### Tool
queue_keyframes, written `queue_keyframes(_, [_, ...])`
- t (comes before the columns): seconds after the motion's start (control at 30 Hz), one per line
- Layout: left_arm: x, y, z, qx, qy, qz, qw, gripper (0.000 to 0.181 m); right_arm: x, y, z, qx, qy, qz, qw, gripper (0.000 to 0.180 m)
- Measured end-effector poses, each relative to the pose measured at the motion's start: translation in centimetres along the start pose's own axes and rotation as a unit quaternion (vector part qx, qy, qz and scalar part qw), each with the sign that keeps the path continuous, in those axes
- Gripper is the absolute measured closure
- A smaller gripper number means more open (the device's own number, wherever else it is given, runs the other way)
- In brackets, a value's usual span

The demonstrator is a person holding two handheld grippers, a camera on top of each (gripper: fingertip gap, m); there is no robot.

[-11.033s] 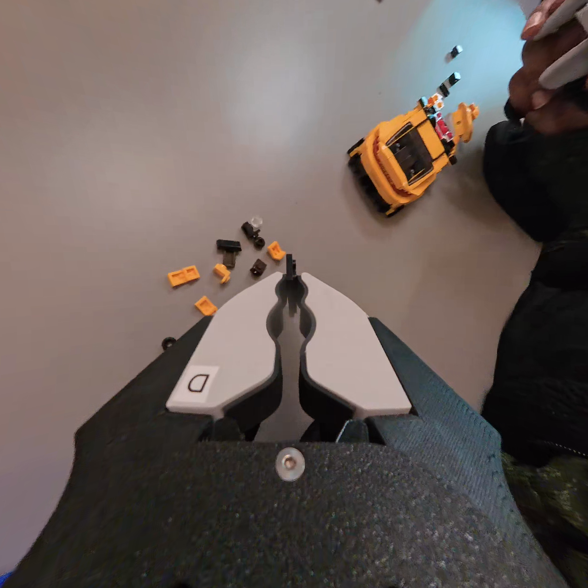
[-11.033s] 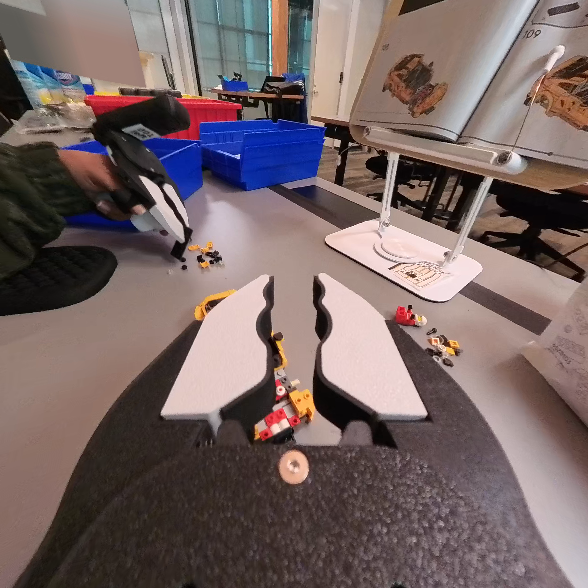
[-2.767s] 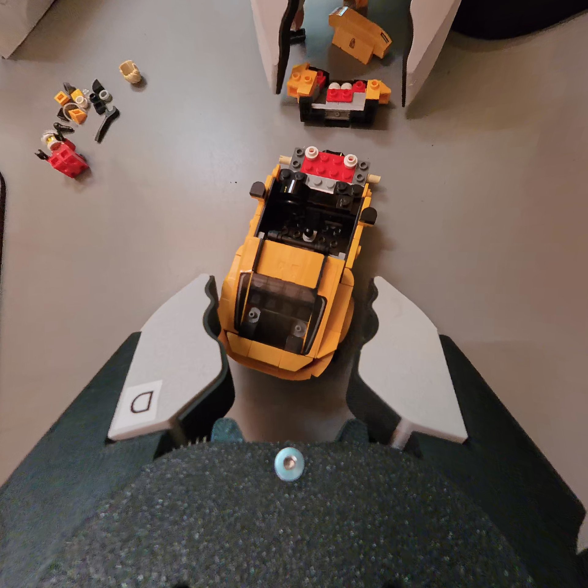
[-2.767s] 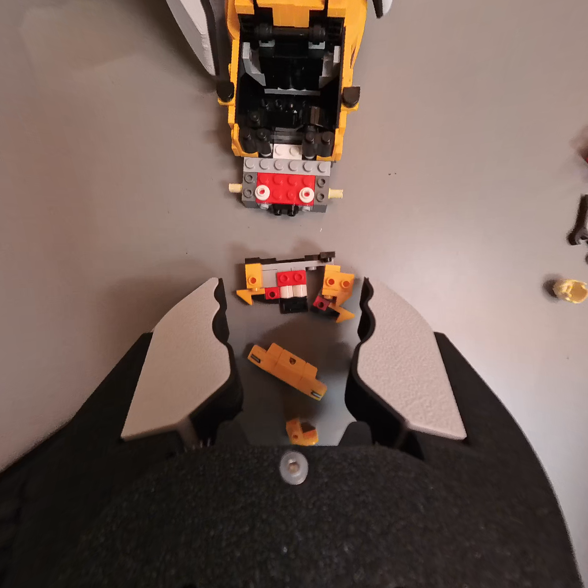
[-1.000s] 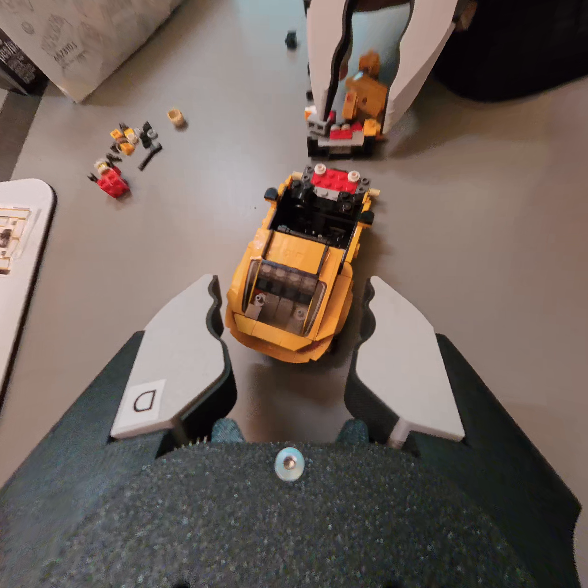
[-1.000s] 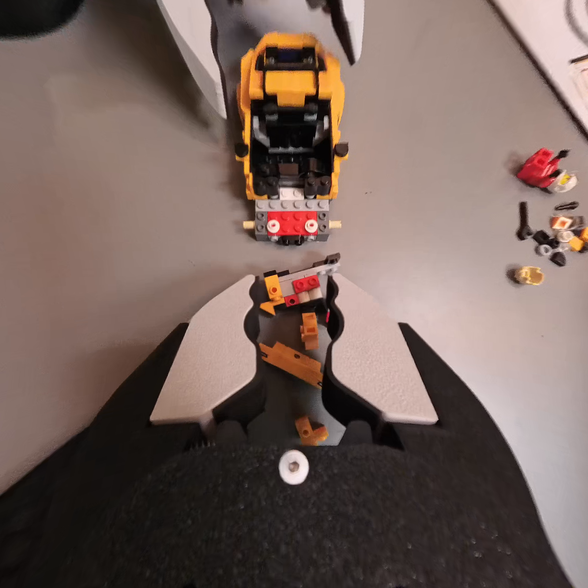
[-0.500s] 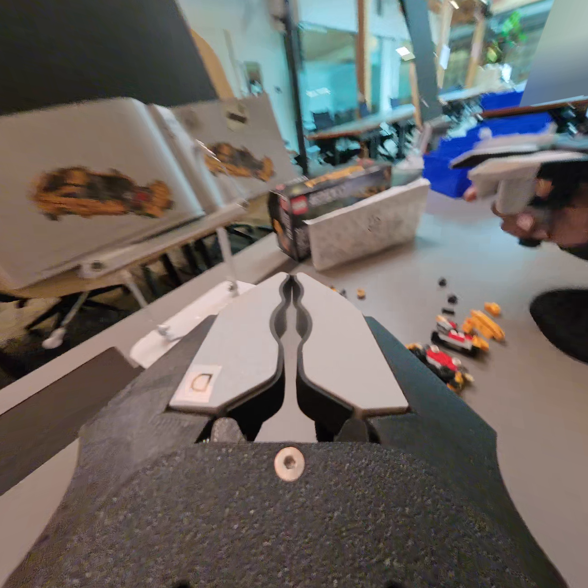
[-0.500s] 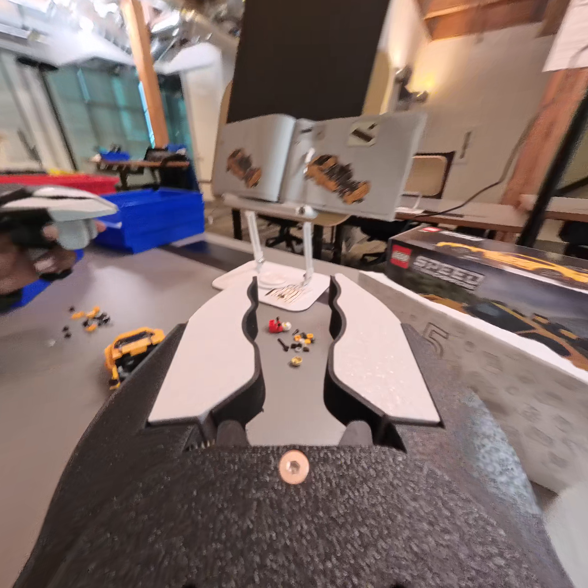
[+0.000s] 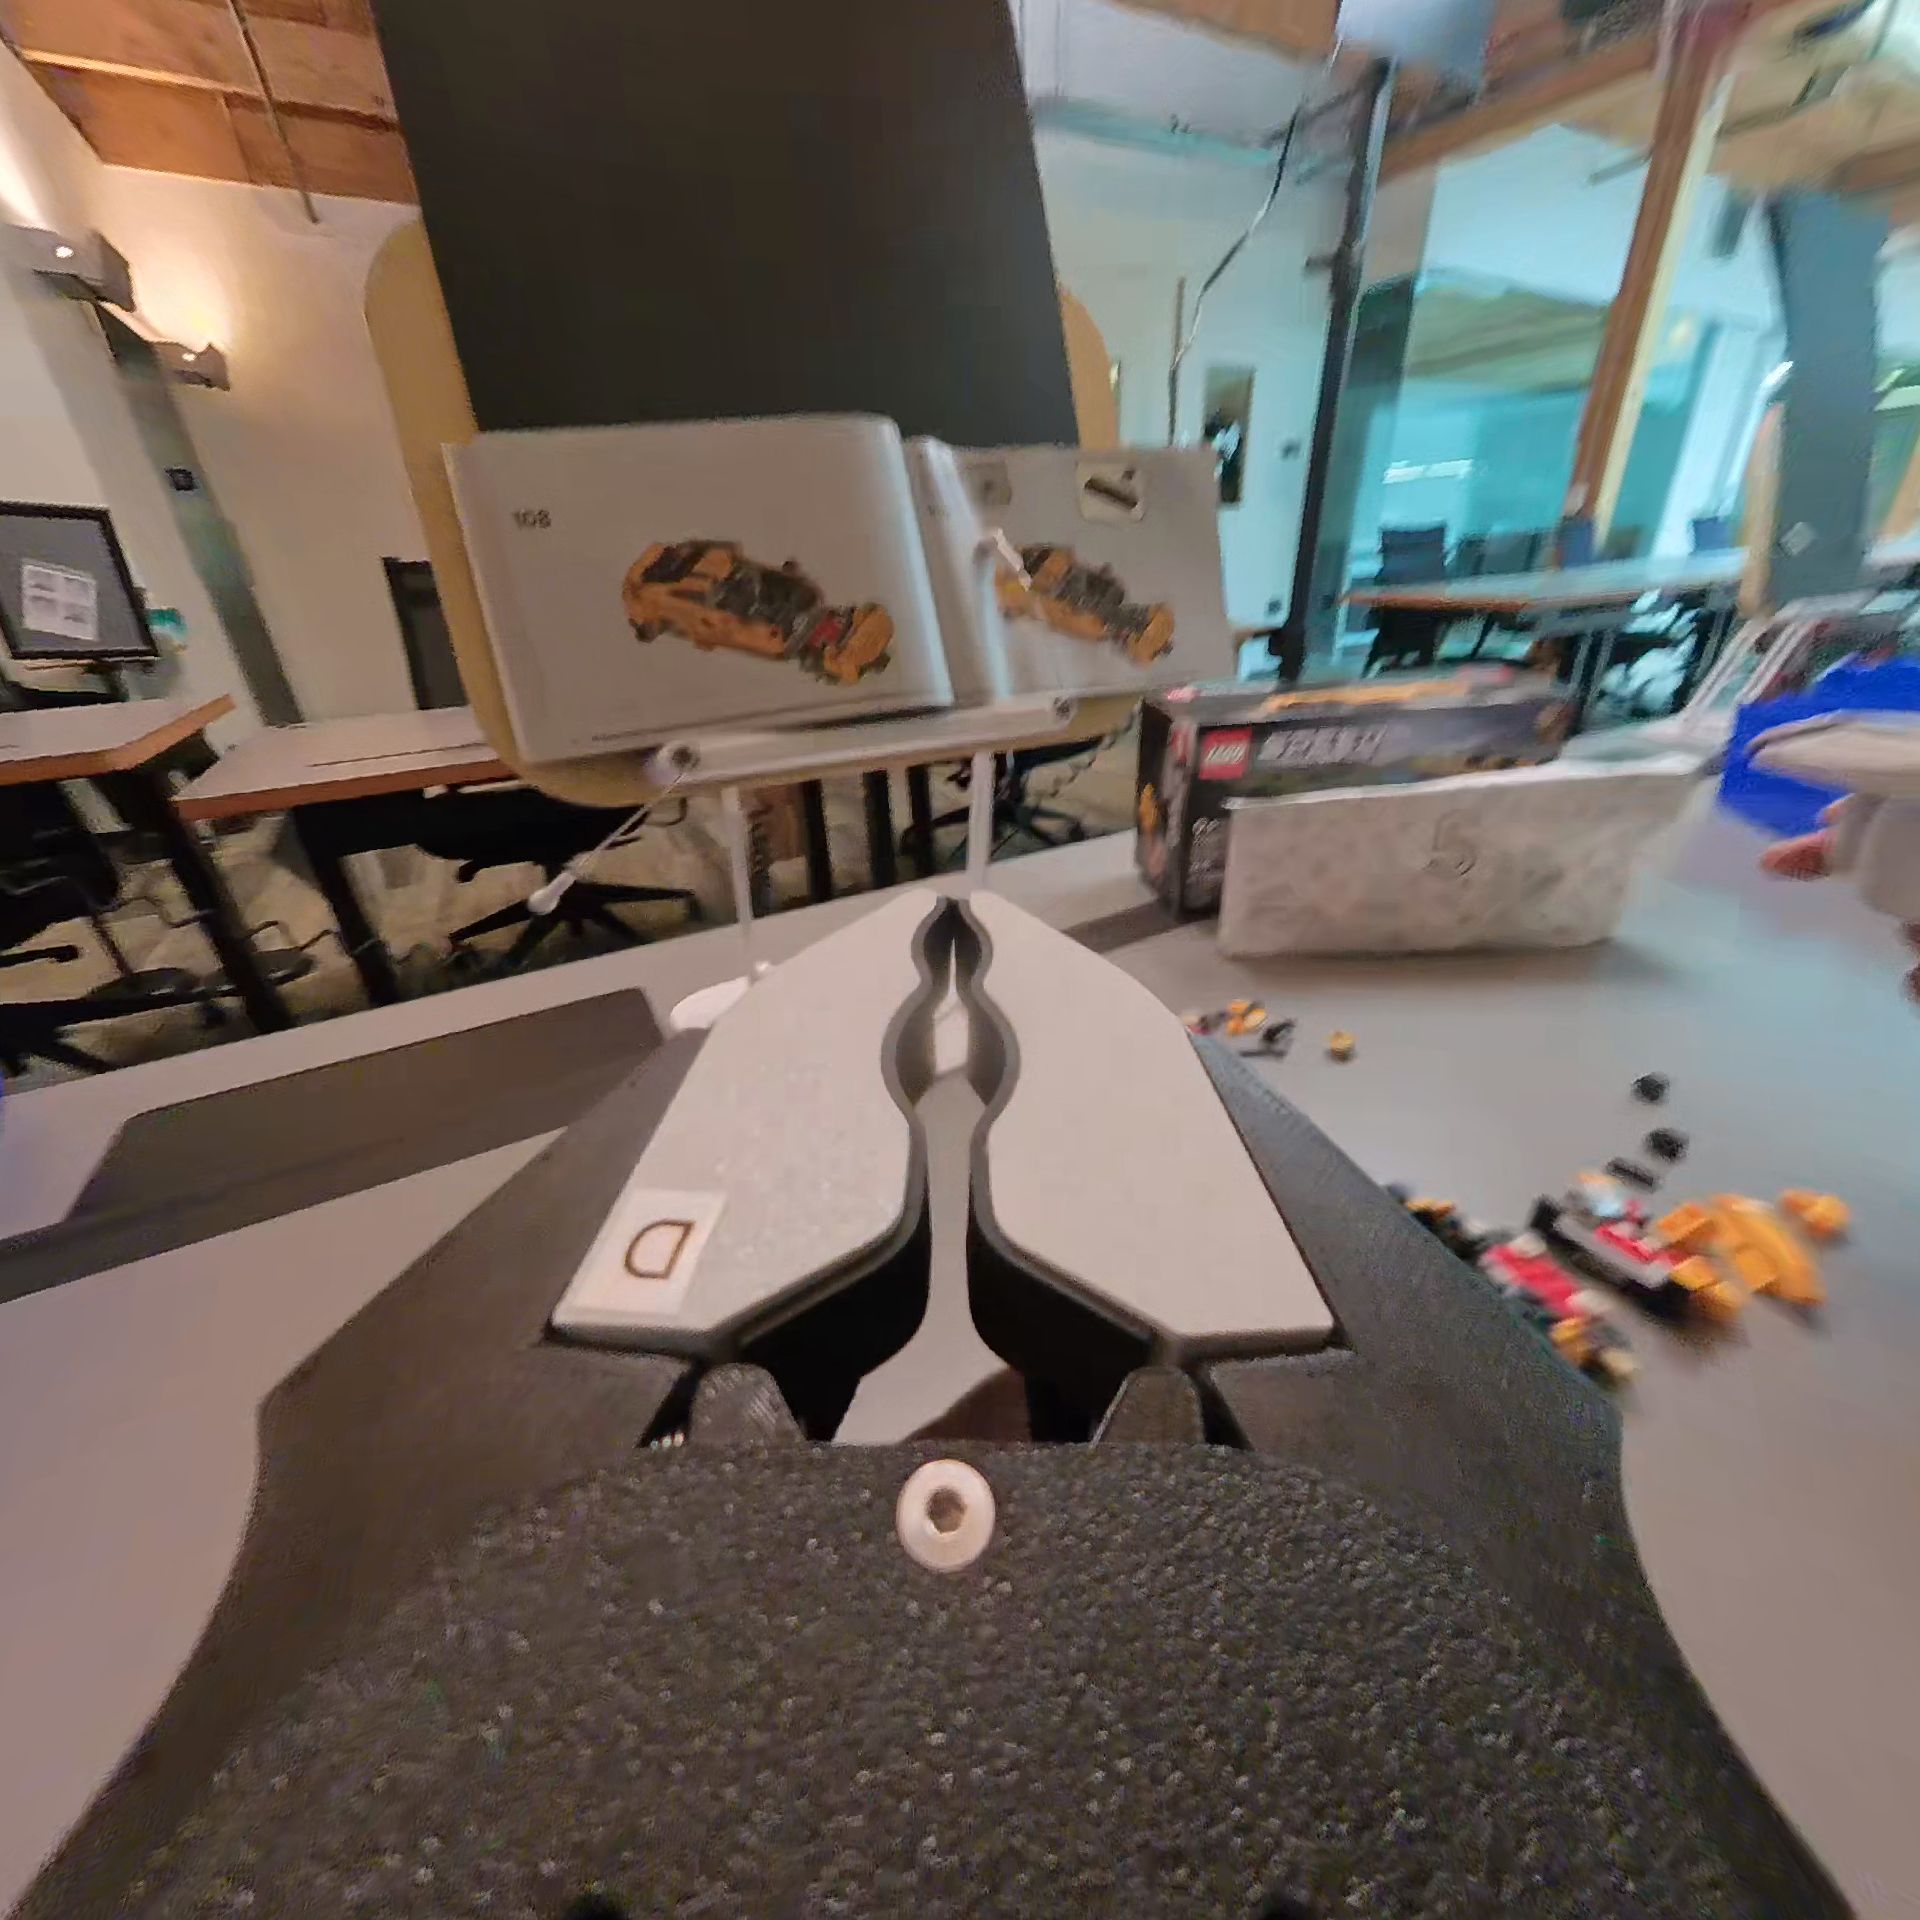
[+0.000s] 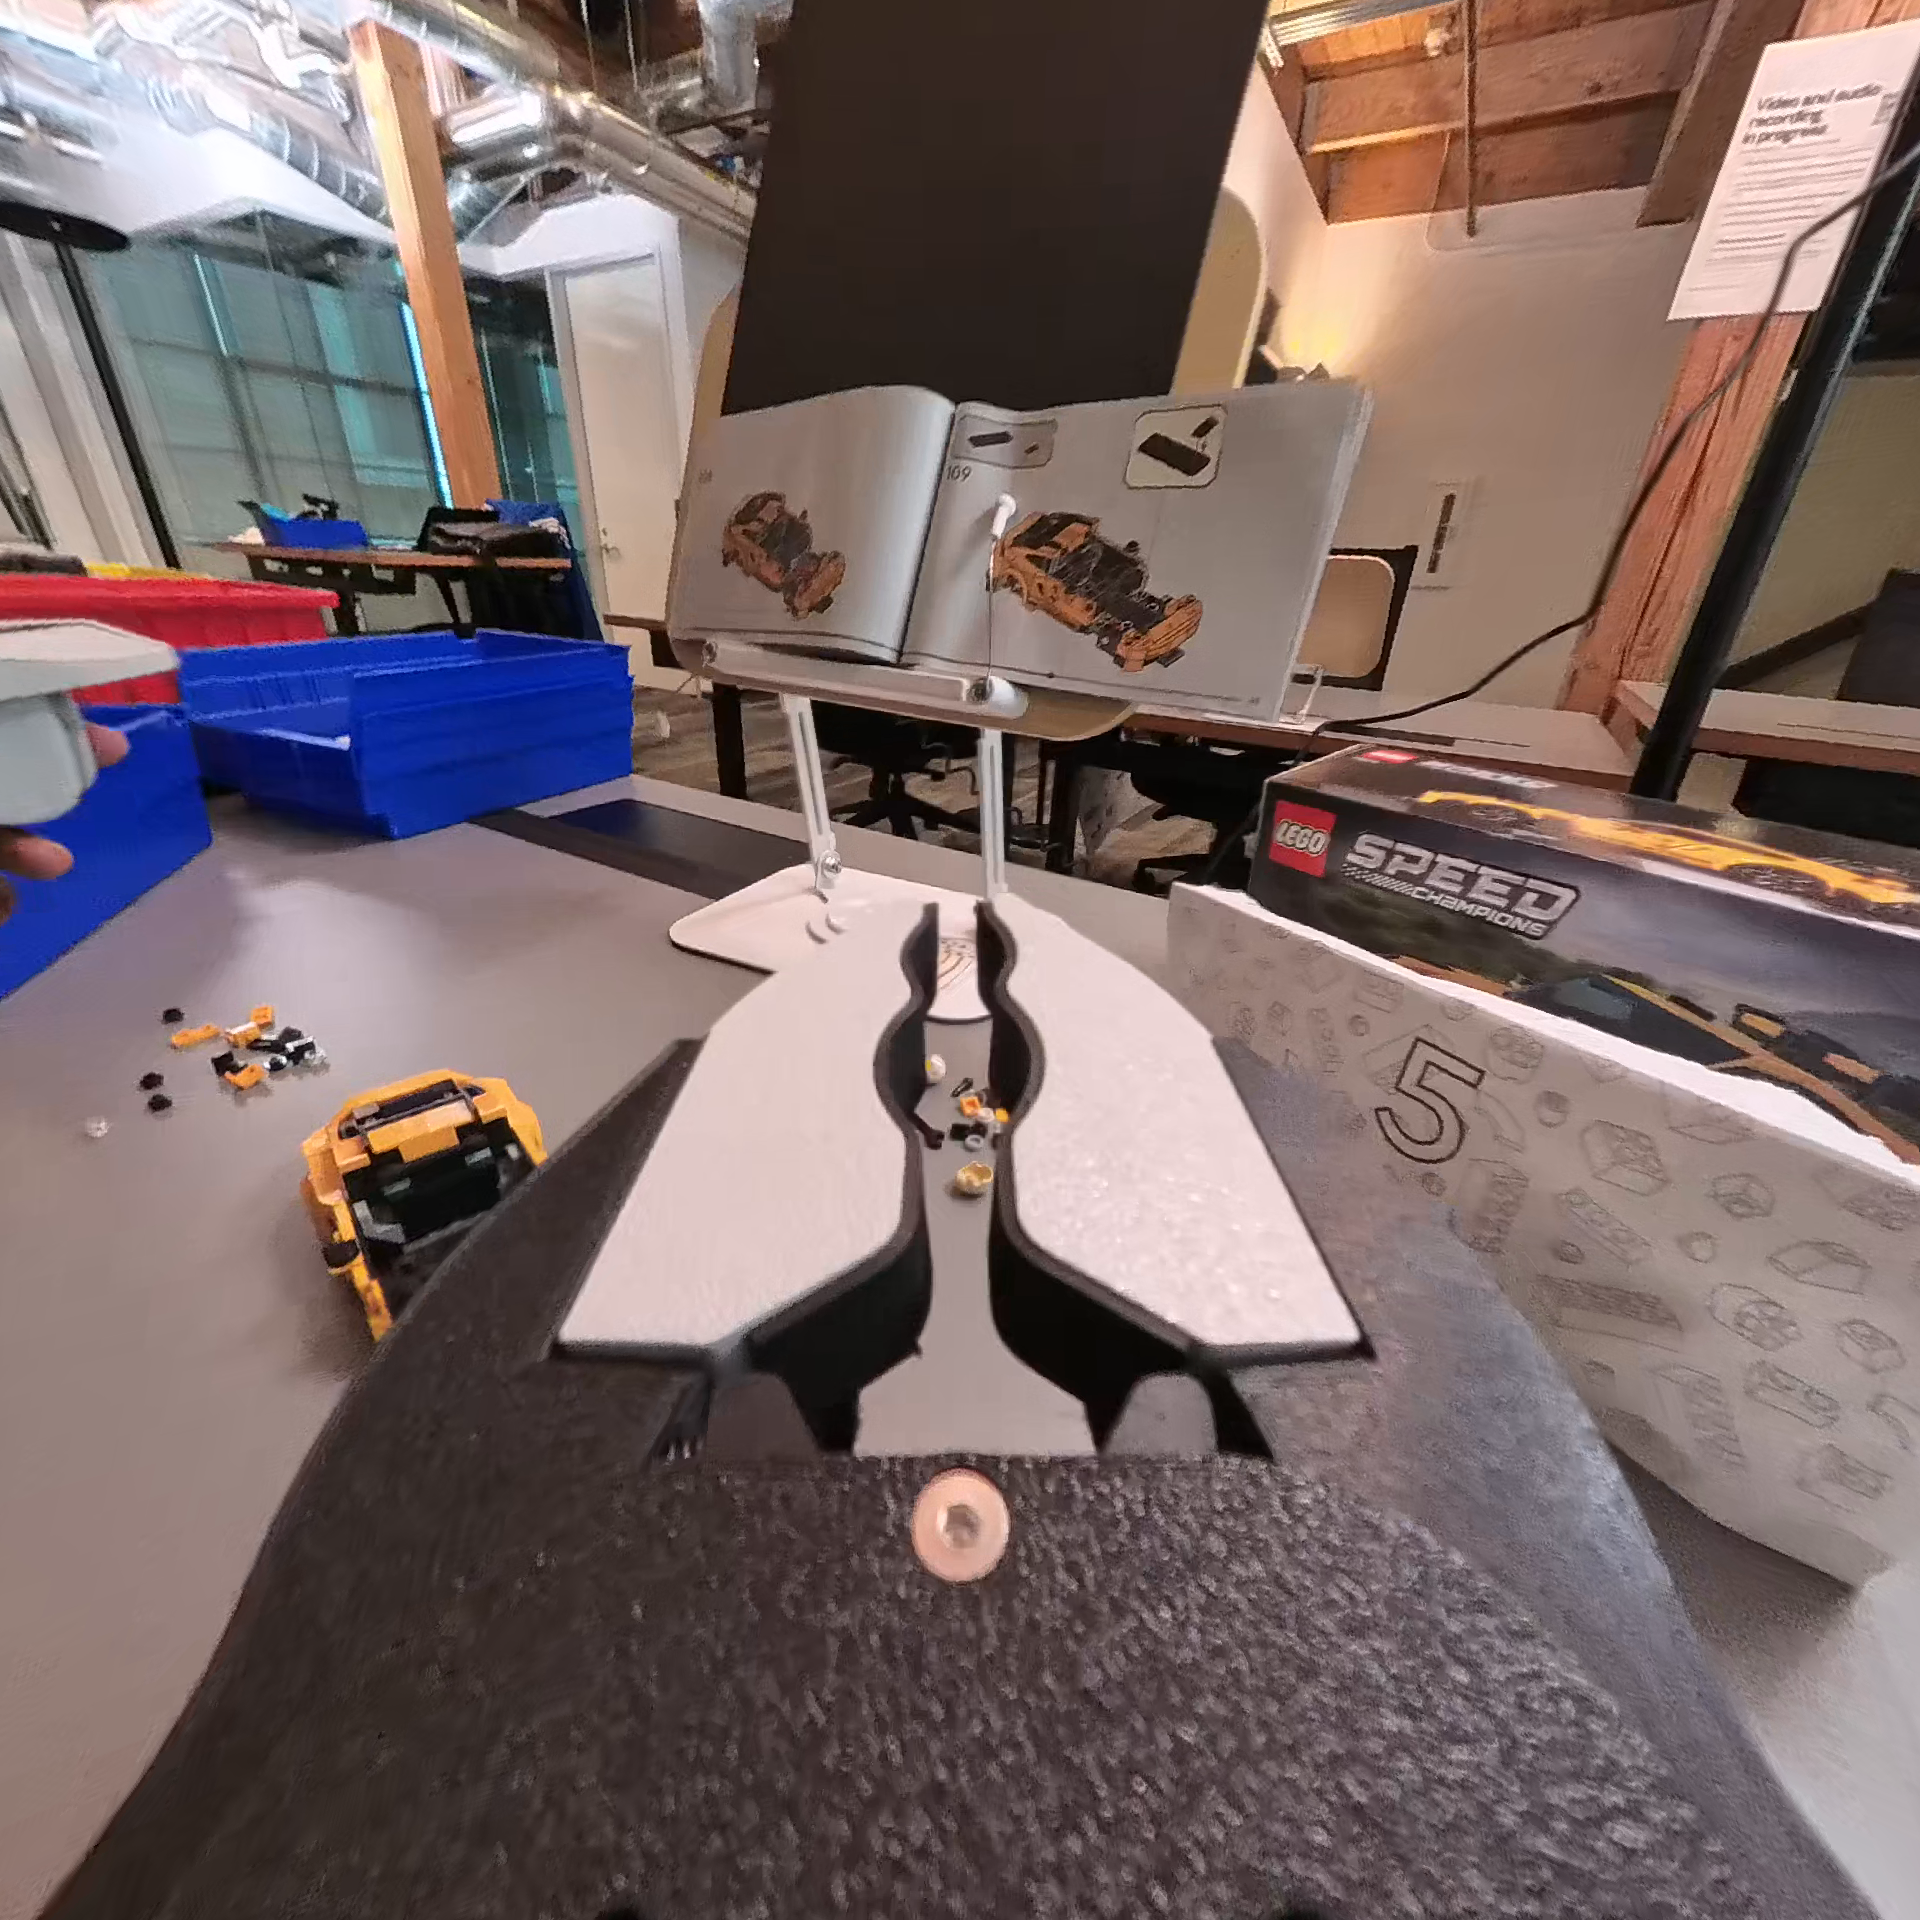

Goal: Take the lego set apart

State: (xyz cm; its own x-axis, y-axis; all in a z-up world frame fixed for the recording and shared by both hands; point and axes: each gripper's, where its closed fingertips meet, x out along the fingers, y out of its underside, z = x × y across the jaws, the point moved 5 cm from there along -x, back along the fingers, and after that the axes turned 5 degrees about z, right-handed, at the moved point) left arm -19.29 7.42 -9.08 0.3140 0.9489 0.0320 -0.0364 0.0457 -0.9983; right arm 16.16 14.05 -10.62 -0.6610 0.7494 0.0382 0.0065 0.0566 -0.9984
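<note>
I had both grippers raised above the grey table (image 10: 436,935) and pointed level at the instruction book (image 10: 1018,540) propped open on its white stand at twelve o'clock. My left gripper (image 9: 951,914) had its fingers pressed together at the tips with nothing between them. My right gripper (image 10: 956,914) stood almost closed, only a narrow slot between its empty fingers. In the right wrist view the yellow lego car (image 10: 416,1164), its rear already stripped, sat on the table at about nine o'clock from the fingers, with a scatter of small orange and black pieces (image 10: 239,1049) beyond it at ten o'clock. In the left wrist view a heap of red, black and orange detached sections (image 9: 1662,1247) lay at three o'clock. The set's box (image 10: 1600,894) and a white paper bag (image 10: 1558,1164) stood at two o'clock of my right gripper.
</note>
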Motion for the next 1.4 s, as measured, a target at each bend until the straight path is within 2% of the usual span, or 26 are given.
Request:
queue_keyframes(0.07, [0.9, 1.8, 0.3, 0.029, -0.006, 0.032, 0.999, 0.181, 0.4, 0.4, 0.5, -0.014, -0.002, 0.01, 1.0, 0.18])
queue_keyframes(0.2, [2.6, 4.2, -0.2, 0.03, 0.025, 0.072, 0.997, 0.181, 0.6, 0.7, 0.9, -0.03, -0.008, 0.014, 0.999, 0.18])
queue_keyframes(0.5, [5.8, 1.9, -0.2, 0.084, 0.02, 0.036, 0.996, 0.18, 1.0, 1.1, 1.7, -0.035, -0.022, 0.023, 0.999, 0.18])
queue_keyframes(0.73, [10.3, -0.8, 3.0, 0.027, 0.0, 0.003, 1.0, 0.181, 3.7, -0.3, 3.7, -0.089, -0.032, 0.03, 0.995, 0.176])
queue_keyframes(0.9, [11.7, -0.1, 5.2, 0.026, -0.021, -0.003, 0.999, 0.181, 9.4, -1.9, 6.0, -0.172, -0.052, 0.062, 0.982, 0.165])
queue_keyframes(1.03, [11.5, 1.6, 5.6, 0.056, -0.018, 0.02, 0.998, 0.181, 16.1, -3.5, 7.5, -0.209, -0.05, 0.073, 0.974, 0.15])
queue_keyframes(1.1, [11.3, 2.0, 5.6, 0.071, -0.017, 0.027, 0.997, 0.181, 19.7, -4.5, 7.3, -0.244, -0.022, 0.071, 0.967, 0.146])
queue_keyframes(1.17, [11.2, 2.3, 5.5, 0.08, -0.013, 0.029, 0.996, 0.181, 23.1, -5.6, 5.9, -0.276, 0.029, 0.067, 0.959, 0.146])
queue_keyframes(1.23, [11.2, 2.5, 5.4, 0.087, -0.006, 0.033, 0.996, 0.18, 25.8, -6.2, 3.4, -0.258, 0.072, 0.074, 0.96, 0.146])
queue_keyframes(1.4, [11.5, 2.6, 5.6, 0.095, 0.001, 0.034, 0.995, 0.181, 29.2, -6.0, -1.0, -0.215, 0.111, 0.109, 0.964, 0.151])
